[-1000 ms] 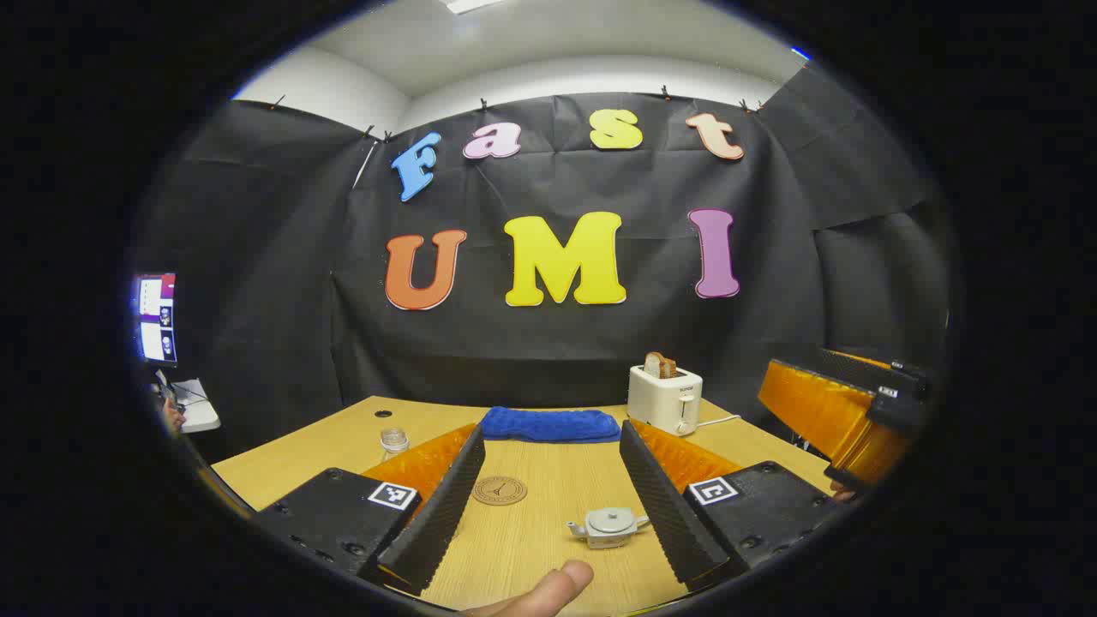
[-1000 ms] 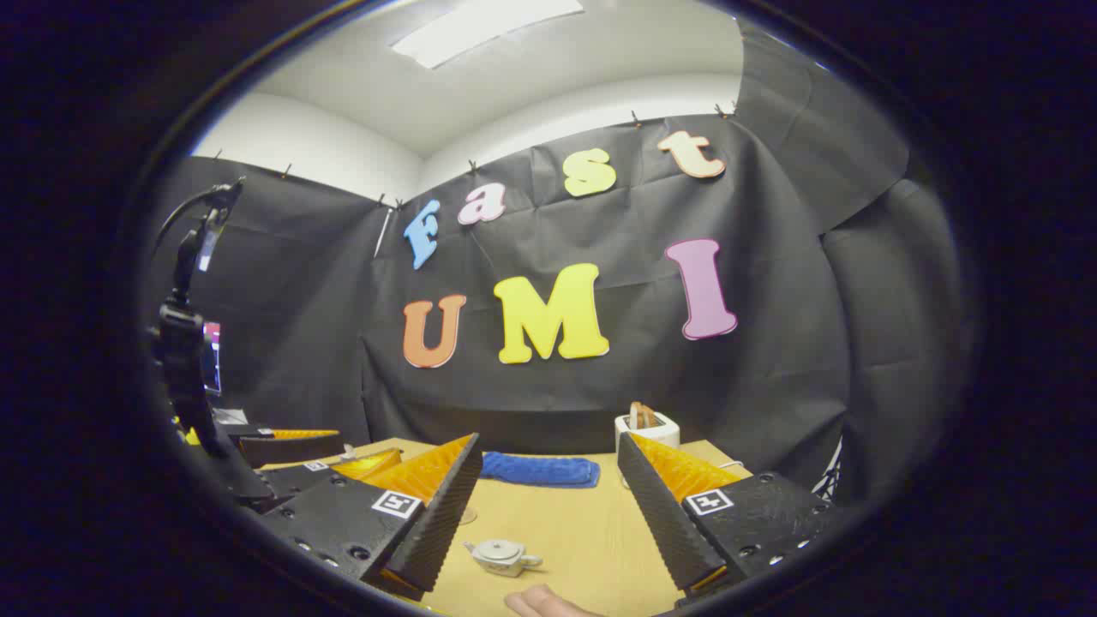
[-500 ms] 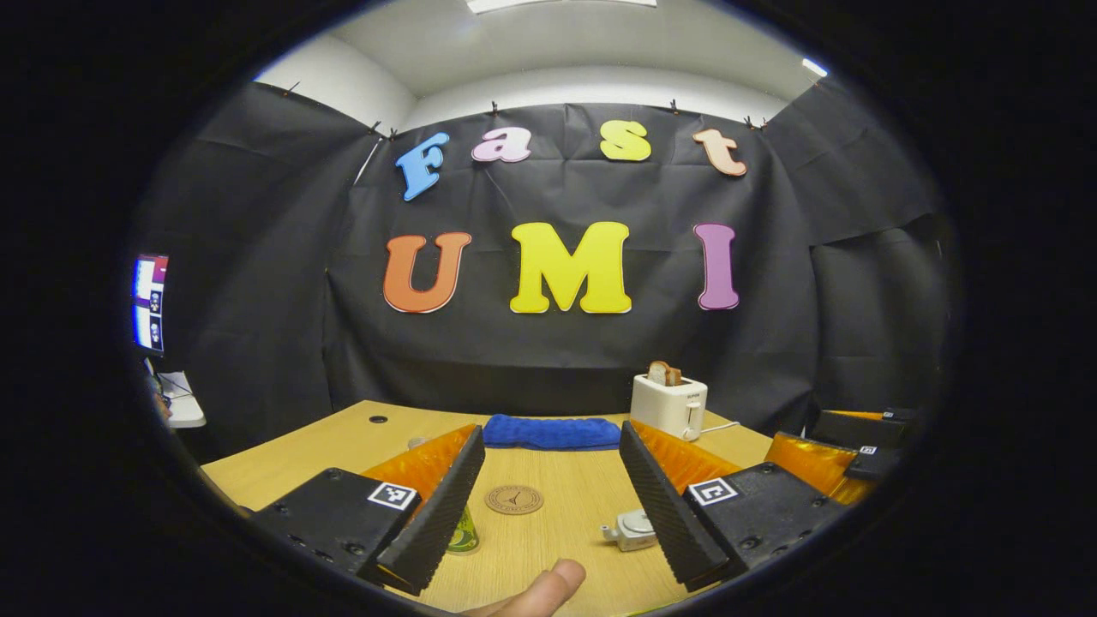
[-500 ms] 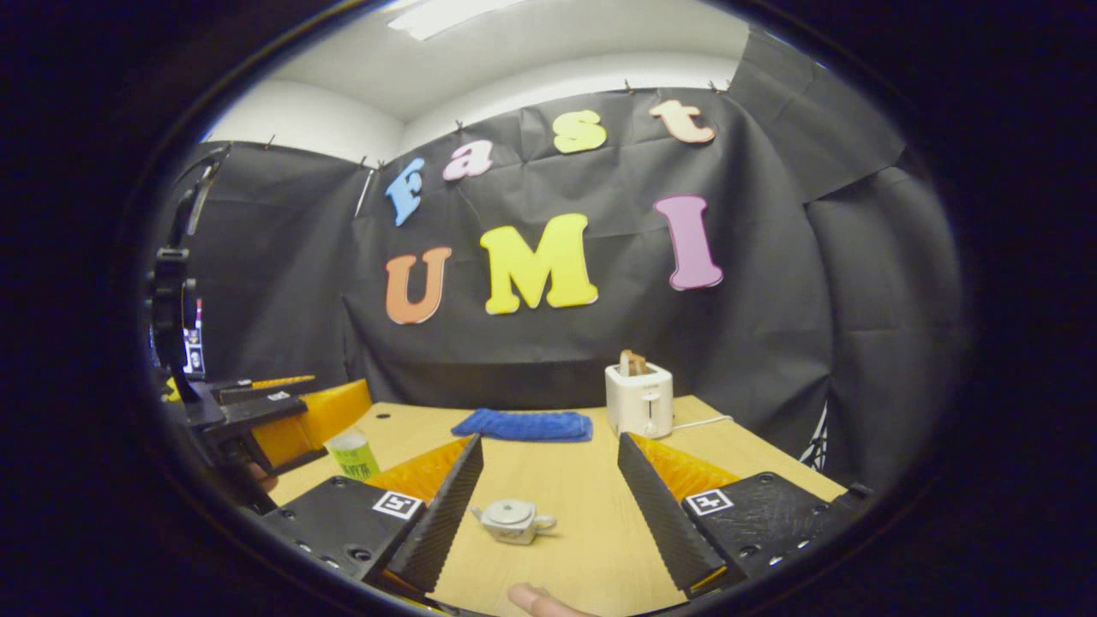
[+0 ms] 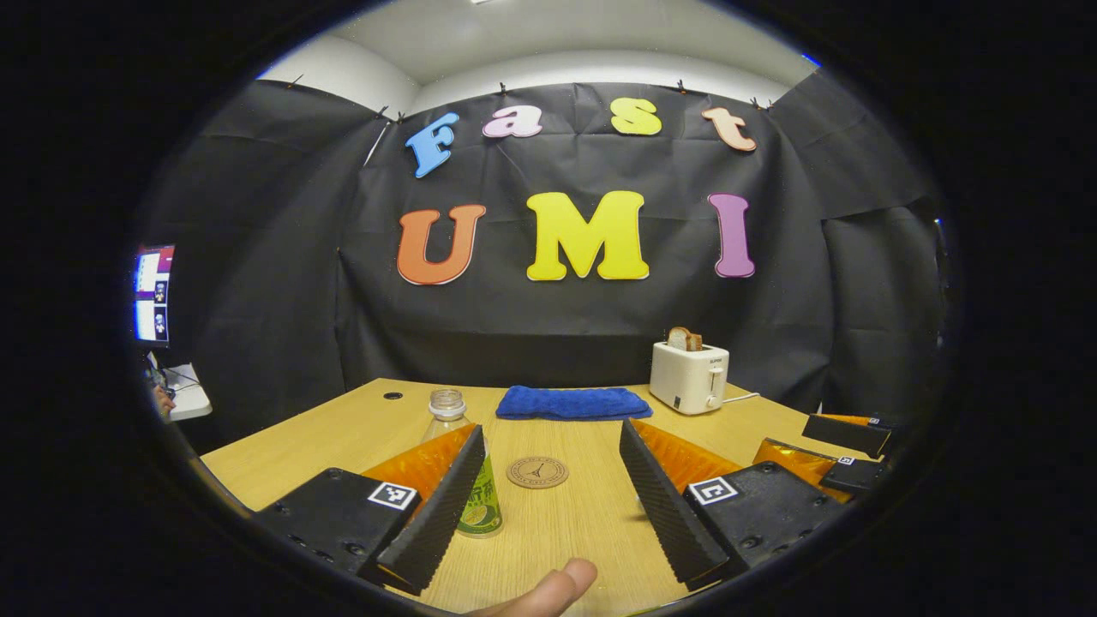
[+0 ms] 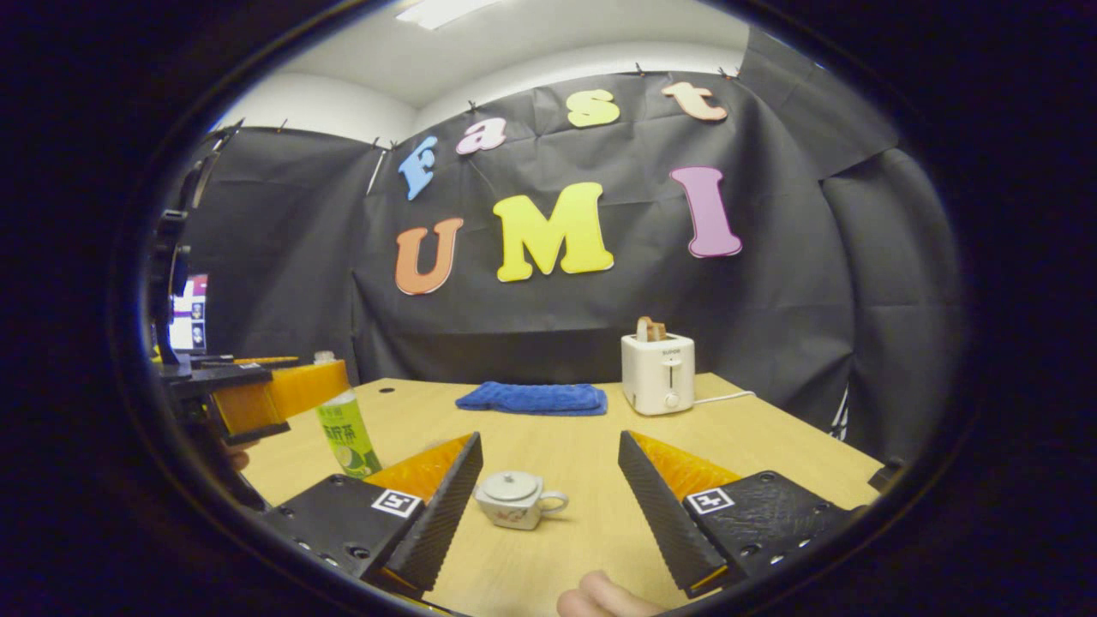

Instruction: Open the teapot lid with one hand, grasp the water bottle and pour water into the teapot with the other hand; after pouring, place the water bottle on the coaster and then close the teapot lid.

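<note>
Both tongs are hanging wide apart, holding nothing. The left tongs [image 5: 548, 488] are nearing the water bottle [image 5: 467, 467]; the right tongs [image 6: 548, 493] are facing the teapot [image 6: 514, 499] on the worktop [image 6: 771, 446]. Next, its lid [image 6: 509, 486] probably needs lifting.

Your table [image 5: 343, 437] and what stands on it

Ahead of your left gripper [image 5: 548, 506] a water bottle [image 5: 467, 480] stands upright by its left finger, a round coaster [image 5: 537, 472] lying just beyond. Between your right gripper's [image 6: 548, 506] fingers sits the lidded teapot [image 6: 514, 499]. Farther off lie a blue towel [image 6: 533, 398] and, to its right, a white toaster [image 6: 658, 372].
</note>
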`<state>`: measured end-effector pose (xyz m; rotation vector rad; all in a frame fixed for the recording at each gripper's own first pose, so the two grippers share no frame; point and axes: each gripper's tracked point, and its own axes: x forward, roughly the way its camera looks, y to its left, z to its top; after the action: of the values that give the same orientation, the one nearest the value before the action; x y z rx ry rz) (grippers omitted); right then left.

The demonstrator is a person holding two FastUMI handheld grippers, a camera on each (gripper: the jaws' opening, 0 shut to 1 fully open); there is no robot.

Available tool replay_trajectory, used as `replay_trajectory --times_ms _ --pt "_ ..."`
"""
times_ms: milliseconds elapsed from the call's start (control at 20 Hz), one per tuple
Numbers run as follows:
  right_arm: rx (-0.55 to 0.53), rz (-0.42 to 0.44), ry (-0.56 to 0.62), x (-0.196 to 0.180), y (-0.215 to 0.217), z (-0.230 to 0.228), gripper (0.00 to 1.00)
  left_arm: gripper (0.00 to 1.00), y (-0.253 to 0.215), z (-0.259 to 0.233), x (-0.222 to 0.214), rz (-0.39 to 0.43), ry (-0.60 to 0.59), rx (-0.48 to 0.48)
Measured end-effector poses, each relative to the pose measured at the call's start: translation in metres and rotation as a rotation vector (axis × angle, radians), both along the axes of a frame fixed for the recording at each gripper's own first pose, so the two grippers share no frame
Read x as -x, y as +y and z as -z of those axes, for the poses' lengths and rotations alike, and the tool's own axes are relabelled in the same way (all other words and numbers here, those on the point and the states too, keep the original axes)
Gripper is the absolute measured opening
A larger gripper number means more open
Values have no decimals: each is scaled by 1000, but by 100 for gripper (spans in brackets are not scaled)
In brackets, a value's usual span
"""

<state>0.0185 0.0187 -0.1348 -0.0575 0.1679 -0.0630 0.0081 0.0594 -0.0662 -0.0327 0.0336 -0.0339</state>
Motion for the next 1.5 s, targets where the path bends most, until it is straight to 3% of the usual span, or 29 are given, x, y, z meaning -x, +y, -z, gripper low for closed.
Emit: replay_trajectory --times_ms 100,350,550,700,1050,1200,1250,1500 --pt "62 38 35 -12 -5 19 96 99 3 13 -1 11 22 25" --pt "96 -1 66 -32 24 46 96 99 23 16 -1 -5 21 10" --pt "55 -39 128 -48 44 67 95 99 43 8 -2 -47 -1 -8" --pt "31 -8 148 -58 43 74 94 99 57 11 -4 -72 17 24" --pt "42 -10 155 -71 50 83 48 99 72 22 -9 -113 50 -10" --pt "67 -39 156 -71 54 82 47 99 72 23 -8 -113 55 -31" --pt "70 -43 156 -71 51 83 41 99 72 24 -9 -114 55 -35" --pt "68 -52 155 -71 52 83 39 99 73 26 -9 -116 61 -21"
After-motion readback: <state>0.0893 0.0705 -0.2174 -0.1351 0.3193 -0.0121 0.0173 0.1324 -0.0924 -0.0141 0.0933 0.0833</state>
